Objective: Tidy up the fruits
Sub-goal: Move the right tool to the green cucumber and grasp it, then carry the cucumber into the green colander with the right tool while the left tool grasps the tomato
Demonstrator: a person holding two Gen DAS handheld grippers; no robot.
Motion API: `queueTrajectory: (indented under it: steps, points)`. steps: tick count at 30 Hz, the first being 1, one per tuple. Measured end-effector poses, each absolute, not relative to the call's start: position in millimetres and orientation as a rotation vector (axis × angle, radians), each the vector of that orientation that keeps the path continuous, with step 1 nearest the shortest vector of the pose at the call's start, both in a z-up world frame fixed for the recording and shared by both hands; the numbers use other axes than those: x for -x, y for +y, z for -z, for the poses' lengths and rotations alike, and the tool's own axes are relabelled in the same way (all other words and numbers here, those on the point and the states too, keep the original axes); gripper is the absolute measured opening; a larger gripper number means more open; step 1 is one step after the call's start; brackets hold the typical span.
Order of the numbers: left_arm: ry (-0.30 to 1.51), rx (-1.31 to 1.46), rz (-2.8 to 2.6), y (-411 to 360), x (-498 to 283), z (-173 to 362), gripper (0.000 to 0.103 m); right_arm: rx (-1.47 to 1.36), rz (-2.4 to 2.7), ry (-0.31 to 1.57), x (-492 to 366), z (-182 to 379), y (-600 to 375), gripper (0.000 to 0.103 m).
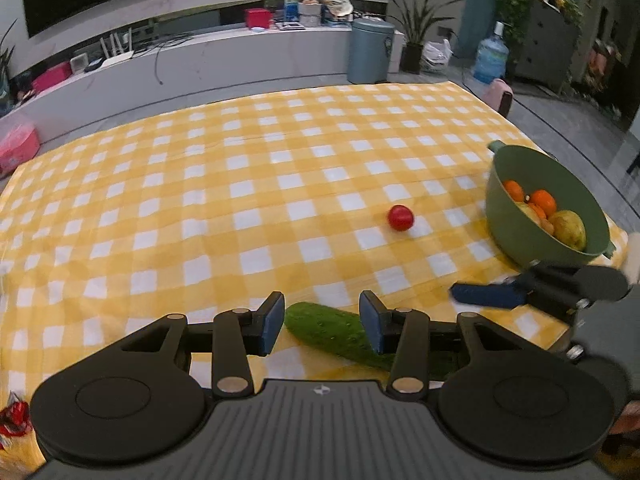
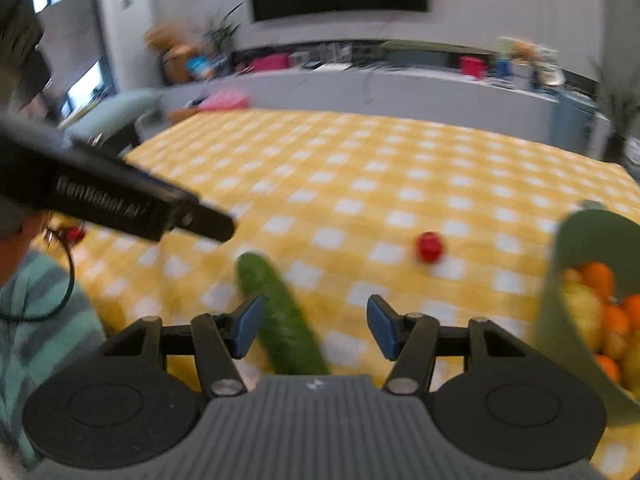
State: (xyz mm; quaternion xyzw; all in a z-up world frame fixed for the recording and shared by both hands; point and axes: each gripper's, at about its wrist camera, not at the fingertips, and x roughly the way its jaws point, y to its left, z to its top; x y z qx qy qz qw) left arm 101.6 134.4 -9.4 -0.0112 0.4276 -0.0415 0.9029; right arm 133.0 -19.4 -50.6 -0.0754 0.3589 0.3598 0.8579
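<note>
A green cucumber (image 1: 332, 334) lies on the yellow checked tablecloth (image 1: 240, 184) between the fingers of my open left gripper (image 1: 322, 322); whether the pads touch it I cannot tell. A small red fruit (image 1: 400, 218) lies further out on the cloth. A green bowl (image 1: 516, 224) at the right holds oranges and a yellow-green fruit. My right gripper (image 2: 315, 326) is open and empty above the cucumber (image 2: 280, 316), with the red fruit (image 2: 429, 247) ahead and the bowl (image 2: 560, 320) at its right. The right gripper also shows in the left wrist view (image 1: 480, 295).
The table's far edge faces a long grey counter (image 1: 200, 64) with boxes and cables. A grey bin (image 1: 370, 52), a plant and a water bottle stand beyond the table. A red wrapper (image 1: 14, 420) lies at the near left edge. A person in a striped shirt (image 2: 36, 328) is at the left.
</note>
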Motion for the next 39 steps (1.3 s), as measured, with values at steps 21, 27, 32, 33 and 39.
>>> queueTrajectory:
  steps: [21, 27, 32, 33, 39]
  points:
    - [0.908, 0.123, 0.074, 160, -103, 25, 0.051, 0.322, -0.834, 0.816, -148, 95, 19, 0.043]
    - [0.912, 0.119, 0.075, 159, -103, 25, 0.052, 0.330, -0.820, 0.820, -145, 94, 21, 0.039]
    - [0.913, 0.128, 0.068, 159, -103, 24, 0.052, 0.230, -0.732, 0.847, -150, 86, 7, 0.038]
    - [0.915, 0.129, 0.066, 158, -103, 24, 0.052, 0.200, -0.707, 0.847, -151, 83, 0, 0.038]
    - [0.914, 0.111, 0.085, 151, -107, 21, 0.052, 0.019, -0.540, 0.819, -159, 57, -52, 0.036]
